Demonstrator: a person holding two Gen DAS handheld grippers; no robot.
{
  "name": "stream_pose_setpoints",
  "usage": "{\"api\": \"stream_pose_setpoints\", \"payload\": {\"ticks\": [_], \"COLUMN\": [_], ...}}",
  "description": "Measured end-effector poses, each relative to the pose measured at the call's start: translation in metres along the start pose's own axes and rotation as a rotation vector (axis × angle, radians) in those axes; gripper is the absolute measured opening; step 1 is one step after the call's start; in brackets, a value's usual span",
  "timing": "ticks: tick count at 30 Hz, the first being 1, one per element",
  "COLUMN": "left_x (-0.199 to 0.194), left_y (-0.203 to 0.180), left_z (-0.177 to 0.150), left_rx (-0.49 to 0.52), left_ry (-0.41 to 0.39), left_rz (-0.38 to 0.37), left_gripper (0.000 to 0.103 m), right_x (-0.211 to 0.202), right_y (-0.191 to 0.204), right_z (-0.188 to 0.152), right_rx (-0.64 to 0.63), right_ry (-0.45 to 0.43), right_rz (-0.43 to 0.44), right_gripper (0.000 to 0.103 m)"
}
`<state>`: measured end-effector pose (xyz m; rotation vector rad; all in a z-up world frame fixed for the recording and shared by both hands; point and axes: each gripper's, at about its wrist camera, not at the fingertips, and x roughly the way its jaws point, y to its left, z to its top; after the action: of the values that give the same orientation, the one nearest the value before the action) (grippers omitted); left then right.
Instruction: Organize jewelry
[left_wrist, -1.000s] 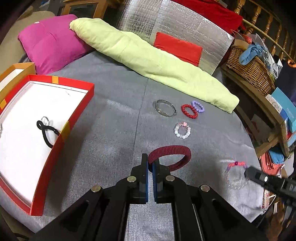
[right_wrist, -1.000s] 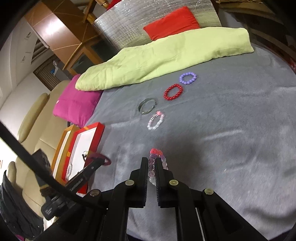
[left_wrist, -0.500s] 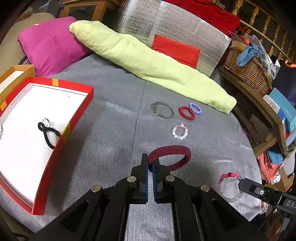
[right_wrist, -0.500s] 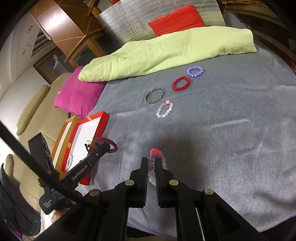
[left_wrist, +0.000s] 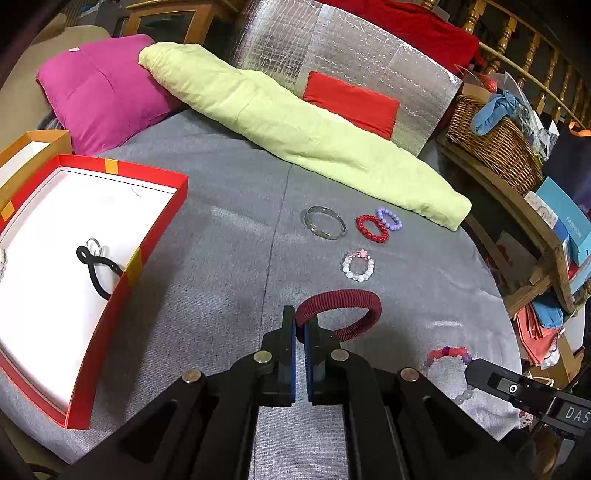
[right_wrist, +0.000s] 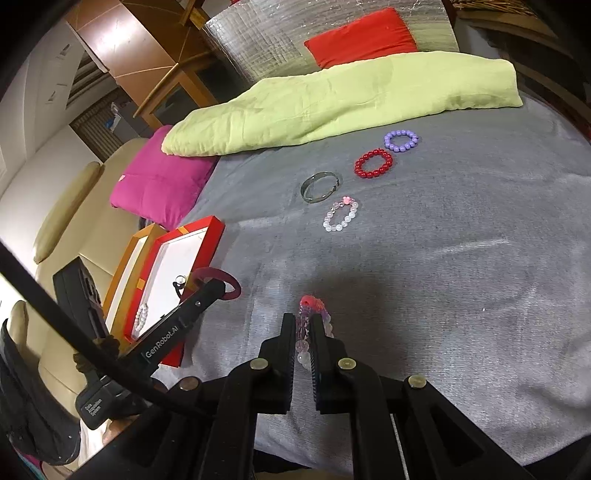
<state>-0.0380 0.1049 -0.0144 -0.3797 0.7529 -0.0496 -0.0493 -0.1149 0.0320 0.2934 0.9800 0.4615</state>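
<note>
The left claw (left_wrist: 300, 325) was clamped on a maroon corded bangle (left_wrist: 341, 308) above the grey surface (left_wrist: 229, 258), to the right of the red tray (left_wrist: 155, 236) (which held a black hair tie (left_wrist: 96, 267)). The right claw (right_wrist: 304, 325) was pinched on a pink-and-clear bead bracelet (right_wrist: 312, 306) over the same surface. Farther out lay a silver bangle (left_wrist: 324, 222), red bead bracelet (left_wrist: 372, 228), purple bead bracelet (left_wrist: 388, 218) and white bead bracelet (left_wrist: 357, 265), the red and purple ones touching.
</note>
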Motion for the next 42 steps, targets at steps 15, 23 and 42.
{"api": "stream_pose_setpoints", "payload": {"ticks": [15, 23, 42], "left_x": [-0.0019, -0.0035, -0.0055], "left_y": [0.0003, 0.0001, 0.0013], "left_z": [0.0005, 0.0000, 0.0005], "left_rx": [-0.005, -0.008, -0.016], "left_ry": [-0.007, -0.014, -0.025], "left_rz": [0.002, 0.003, 0.007], "left_gripper": [0.004, 0.004, 0.004], "right_x": [0.0016, 0.0019, -0.0015], "right_y": [0.0019, 0.0027, 0.0082], "right_z": [0.0005, -0.0002, 0.0032], "right_rx": [-0.011, -0.016, -0.034], "right_ry": [-0.001, 0.001, -0.005], "right_rz": [-0.004, -0.007, -0.017], "right_gripper": [0.008, 0.008, 0.008]}}
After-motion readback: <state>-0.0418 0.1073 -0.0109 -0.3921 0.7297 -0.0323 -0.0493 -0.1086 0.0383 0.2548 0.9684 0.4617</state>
